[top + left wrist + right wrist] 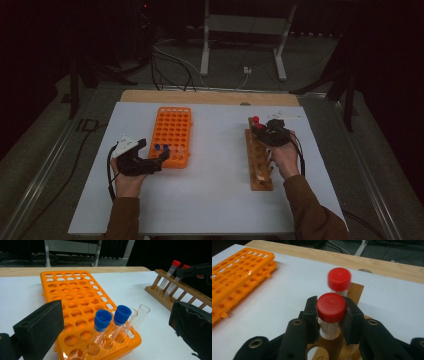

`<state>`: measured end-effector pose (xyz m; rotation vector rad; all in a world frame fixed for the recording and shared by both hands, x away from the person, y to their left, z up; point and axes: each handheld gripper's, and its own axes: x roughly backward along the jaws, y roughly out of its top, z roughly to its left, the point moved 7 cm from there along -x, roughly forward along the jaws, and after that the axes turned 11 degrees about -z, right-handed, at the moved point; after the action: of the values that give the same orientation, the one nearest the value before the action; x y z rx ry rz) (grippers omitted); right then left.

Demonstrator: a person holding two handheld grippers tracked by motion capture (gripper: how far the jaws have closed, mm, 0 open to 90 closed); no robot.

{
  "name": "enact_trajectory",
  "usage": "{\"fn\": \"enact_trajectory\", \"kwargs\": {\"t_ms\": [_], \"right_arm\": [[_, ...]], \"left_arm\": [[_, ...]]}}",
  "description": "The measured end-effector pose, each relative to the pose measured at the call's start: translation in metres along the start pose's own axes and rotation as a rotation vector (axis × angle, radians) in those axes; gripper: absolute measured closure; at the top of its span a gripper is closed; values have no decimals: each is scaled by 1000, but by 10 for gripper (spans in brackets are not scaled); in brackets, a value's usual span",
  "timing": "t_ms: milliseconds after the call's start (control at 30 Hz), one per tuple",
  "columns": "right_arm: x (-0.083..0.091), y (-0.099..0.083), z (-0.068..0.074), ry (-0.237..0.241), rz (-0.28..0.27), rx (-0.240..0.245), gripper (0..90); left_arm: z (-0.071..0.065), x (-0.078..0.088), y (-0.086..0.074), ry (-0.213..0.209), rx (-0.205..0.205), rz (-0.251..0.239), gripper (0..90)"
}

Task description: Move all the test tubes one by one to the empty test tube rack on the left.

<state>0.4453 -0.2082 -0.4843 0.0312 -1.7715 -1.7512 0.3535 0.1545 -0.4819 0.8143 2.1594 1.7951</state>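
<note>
The high view is dim, with a black background. Both gripper views are brighter; the farther red cap (339,279) is motion-blurred, and near jaws look soft.

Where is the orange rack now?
In the high view, the orange rack lies left of centre on the white table, beside the open left gripper.
</note>
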Motion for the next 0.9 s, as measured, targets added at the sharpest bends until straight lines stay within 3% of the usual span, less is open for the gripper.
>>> {"fn": "enact_trajectory", "kwargs": {"t_ms": [200, 467, 700, 900], "right_arm": [[4, 4, 3, 2, -22, 9, 702], [24, 19, 2, 8, -87, -1, 702], [45, 36, 3, 26, -157, -23, 703], [61, 50, 15, 61, -195, 3, 703]], "left_arm": [[0, 1, 1, 2, -2, -6, 6], [-4, 1, 5, -4, -13, -19, 6], [-16, -1, 9, -13, -52, -29, 6], [-28, -4, 14, -30, -80, -41, 6]]}}
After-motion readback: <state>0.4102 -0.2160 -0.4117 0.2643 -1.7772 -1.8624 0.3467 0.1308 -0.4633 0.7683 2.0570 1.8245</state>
